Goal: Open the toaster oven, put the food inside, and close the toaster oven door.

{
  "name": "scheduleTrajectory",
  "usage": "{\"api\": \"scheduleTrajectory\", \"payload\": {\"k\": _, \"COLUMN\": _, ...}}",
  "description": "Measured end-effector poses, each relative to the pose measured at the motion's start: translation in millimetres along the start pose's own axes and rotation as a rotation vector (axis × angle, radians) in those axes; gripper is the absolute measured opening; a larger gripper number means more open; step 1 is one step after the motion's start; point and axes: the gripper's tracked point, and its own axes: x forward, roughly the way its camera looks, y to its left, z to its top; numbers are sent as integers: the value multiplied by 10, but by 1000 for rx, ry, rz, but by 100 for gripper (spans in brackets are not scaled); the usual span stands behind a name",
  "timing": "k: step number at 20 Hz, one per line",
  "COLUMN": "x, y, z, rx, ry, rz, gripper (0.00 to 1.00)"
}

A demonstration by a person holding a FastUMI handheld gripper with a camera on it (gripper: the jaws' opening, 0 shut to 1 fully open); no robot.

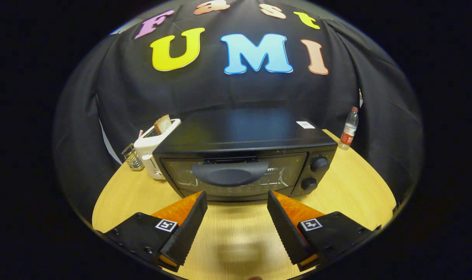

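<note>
Nearest the camera: the hand-held gripper (237,202) hung low over the wooden worktop (348,186), its two fingers spread wide apart with nothing between them.
Between and just beyond the fingertips: the toaster oven (243,155) stood squarely facing the gripper, its door shut.
Door handle (230,173): a broad curved bar sat across the upper part of the glass door (236,175), in line with the gap between the fingers.
Where to take hold: that bar looked the only sensible grip; I judged it rigid and smooth, so the fingers would need to close well over it rather than on its edge.
How it would handle: the oven seemed a heavy, stiff box unlikely to slide, and the door probably hinged at the bottom, swinging down toward the gripper.
Knobs (319,164): two dials sat one above the other beside the door.
Behind the oven's far corner: a white toaster (154,149) held a slice of bread (163,124), light, soft and easily crushed.
Beside that toaster: a small wire rack (132,156).
Farthest back: a plastic bottle (349,130) stood well apart from the oven, by the booth's wall.
</note>
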Motion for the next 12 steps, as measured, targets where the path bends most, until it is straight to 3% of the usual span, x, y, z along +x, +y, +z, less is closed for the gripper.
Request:
{"api": "scheduleTrajectory", "payload": {"k": 5, "x": -292, "y": 23, "z": 284, "rx": -25, "ry": -126, "rz": 22, "gripper": 99}}
{"api": "scheduleTrajectory", "payload": {"k": 12, "x": -1076, "y": -108, "z": 517, "rx": -72, "ry": -315, "rz": 33, "gripper": 98}}
